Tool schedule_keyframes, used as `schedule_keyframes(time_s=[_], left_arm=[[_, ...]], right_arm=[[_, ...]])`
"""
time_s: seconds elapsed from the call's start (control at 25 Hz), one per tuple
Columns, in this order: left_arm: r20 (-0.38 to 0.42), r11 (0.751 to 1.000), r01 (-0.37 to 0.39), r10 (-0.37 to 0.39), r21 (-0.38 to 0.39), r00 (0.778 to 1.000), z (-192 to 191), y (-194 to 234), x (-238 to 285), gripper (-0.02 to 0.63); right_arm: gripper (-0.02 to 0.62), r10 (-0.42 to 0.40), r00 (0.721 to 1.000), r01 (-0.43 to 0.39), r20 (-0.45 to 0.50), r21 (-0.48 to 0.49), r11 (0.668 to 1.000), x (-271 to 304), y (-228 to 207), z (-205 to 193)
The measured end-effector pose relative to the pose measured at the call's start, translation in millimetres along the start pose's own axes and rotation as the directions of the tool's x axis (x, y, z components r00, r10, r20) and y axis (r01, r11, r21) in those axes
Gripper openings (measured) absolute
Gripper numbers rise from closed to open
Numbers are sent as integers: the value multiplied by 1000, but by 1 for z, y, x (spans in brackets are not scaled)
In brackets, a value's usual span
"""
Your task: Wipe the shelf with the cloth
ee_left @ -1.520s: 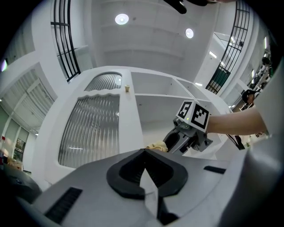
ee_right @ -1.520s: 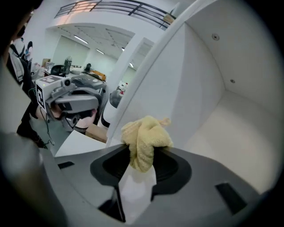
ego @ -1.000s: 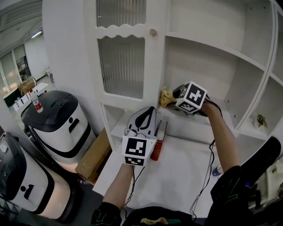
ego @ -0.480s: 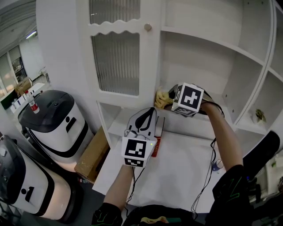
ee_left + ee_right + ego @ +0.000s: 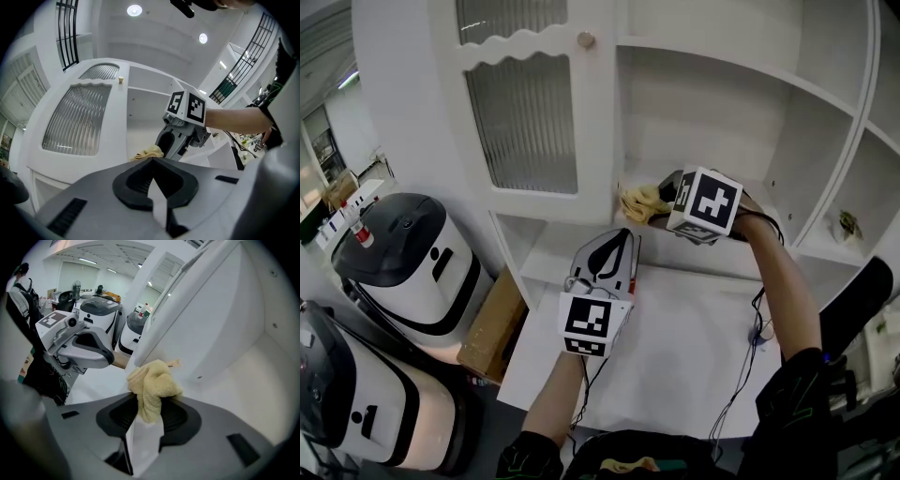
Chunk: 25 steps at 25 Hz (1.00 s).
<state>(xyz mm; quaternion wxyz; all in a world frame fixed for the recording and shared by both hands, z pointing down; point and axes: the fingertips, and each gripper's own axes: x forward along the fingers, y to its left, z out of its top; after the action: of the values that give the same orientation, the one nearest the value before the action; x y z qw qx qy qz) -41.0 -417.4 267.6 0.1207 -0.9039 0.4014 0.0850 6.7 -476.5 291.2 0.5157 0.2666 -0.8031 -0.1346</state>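
A yellow cloth (image 5: 639,201) is bunched at the left end of the white shelf (image 5: 680,246), beside the cabinet door. My right gripper (image 5: 662,202) is shut on the cloth, which bulges out above the jaws in the right gripper view, cloth (image 5: 154,384) and gripper (image 5: 147,420) over the shelf floor (image 5: 243,380). My left gripper (image 5: 617,247) hovers lower, over the white worktop (image 5: 675,356), shut with nothing in it. In the left gripper view its tips (image 5: 153,160) meet, and beyond them are the right gripper (image 5: 180,136) and the cloth (image 5: 148,153).
A ribbed-glass cabinet door (image 5: 523,122) with a knob (image 5: 586,40) stands left of the shelf. Two white and black machines (image 5: 403,258) and a cardboard box (image 5: 492,328) sit down at the left. A small object (image 5: 847,225) lies in a right compartment. A cable (image 5: 750,337) trails across the worktop.
The head view has tipped and shifted, so the cabinet sits further left. The cloth and right gripper stay at the shelf's left end. The red object beside the left gripper is now mostly hidden.
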Motion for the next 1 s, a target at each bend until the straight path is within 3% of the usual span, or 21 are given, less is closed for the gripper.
schedule_keyframes(time_s=[0.2, 0.48, 1.0], left_arm=[[-8, 999, 39, -39, -27, 999, -10, -16, 6, -2], [-12, 996, 77, -78, -43, 997, -18, -35, 18, -2], [-18, 981, 178, -180, -74, 984, -25, -83, 43, -2]], right_arm=[[147, -30, 999, 29, -33, -6, 1000, -11, 5, -19], [147, -67, 998, 67, -10, 67, 996, -26, 4, -44], [149, -151, 985, 160, -83, 112, 981, -54, 9, -94]])
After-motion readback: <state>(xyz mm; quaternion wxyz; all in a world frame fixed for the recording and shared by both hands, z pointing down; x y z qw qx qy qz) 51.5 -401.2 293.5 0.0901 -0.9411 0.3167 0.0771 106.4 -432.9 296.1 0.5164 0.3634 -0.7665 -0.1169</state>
